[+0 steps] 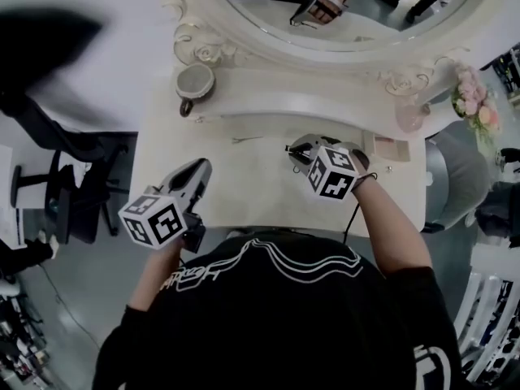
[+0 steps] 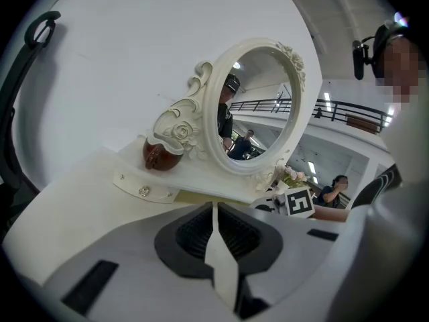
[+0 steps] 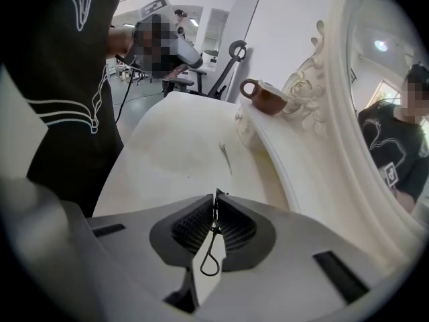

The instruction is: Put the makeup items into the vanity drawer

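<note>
In the head view, the white bench (image 1: 244, 185) is seen from above. One oval mirror (image 1: 390, 19) is at the top of the frame. One brown pot (image 1: 195, 82) is set at the upper left of the bench. One thin stick (image 1: 210, 119) and one small clip (image 1: 248, 140) are laid left of the middle, near each other but apart. Two hand-held grippers are counted: the left hand-held gripper (image 1: 199, 169) at the lower left and the right hand-held gripper (image 1: 294, 151) just right of the middle. One pink cup (image 1: 410, 119) and one bunch of flowers (image 1: 475, 100) are seen at the right.

In the left gripper view, the jaws are pressed together with nothing between them. What looks like the drawer front (image 2: 134, 185) is seen under the pot, and it looks closed.

In the right gripper view, the jaws are clenched on one thin wire pin (image 3: 213, 250), held above the bench at the bottom middle. One thin item (image 3: 226, 156) is seen lying further off.

The task looks barely begun: one pin is picked up, nothing is seen in a drawer, and at least two items are left.
</note>
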Motion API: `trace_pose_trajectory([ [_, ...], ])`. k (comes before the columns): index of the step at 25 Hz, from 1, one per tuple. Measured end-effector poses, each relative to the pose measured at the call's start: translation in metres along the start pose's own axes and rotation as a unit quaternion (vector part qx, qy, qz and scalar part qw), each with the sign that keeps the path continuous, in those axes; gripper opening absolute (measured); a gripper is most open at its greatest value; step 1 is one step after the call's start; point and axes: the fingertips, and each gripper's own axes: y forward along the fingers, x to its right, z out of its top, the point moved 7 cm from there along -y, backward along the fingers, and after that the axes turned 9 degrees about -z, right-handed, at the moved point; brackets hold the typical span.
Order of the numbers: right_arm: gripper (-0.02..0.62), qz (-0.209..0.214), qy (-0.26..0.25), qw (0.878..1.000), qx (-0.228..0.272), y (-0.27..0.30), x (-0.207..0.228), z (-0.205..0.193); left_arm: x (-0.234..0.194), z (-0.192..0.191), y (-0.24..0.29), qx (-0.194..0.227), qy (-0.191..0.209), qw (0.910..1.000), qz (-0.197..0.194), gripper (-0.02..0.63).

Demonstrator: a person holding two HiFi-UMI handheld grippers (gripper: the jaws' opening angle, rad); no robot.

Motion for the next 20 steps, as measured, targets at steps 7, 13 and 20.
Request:
trace_pose_trajectory([
  [7,0.043,-0.045,0.020,0.999,0.001,-0.044,0.014,-0.034,0.027,0.001,0.044,-0.017,0.016,0.9991,-0.034,0.043],
  [13,0.043,-0.082,0.046,0.996,-0.001,-0.091,0.027,-0.070,0.051,-0.002,0.086,-0.032,0.026,0.9974,-0.058,0.043],
  [20,0.043,-0.133,0.063,0.989,-0.022,-0.136,0.041,-0.121,0.077,-0.012,0.119,-0.046,0.035,0.9953,-0.077,0.043],
])
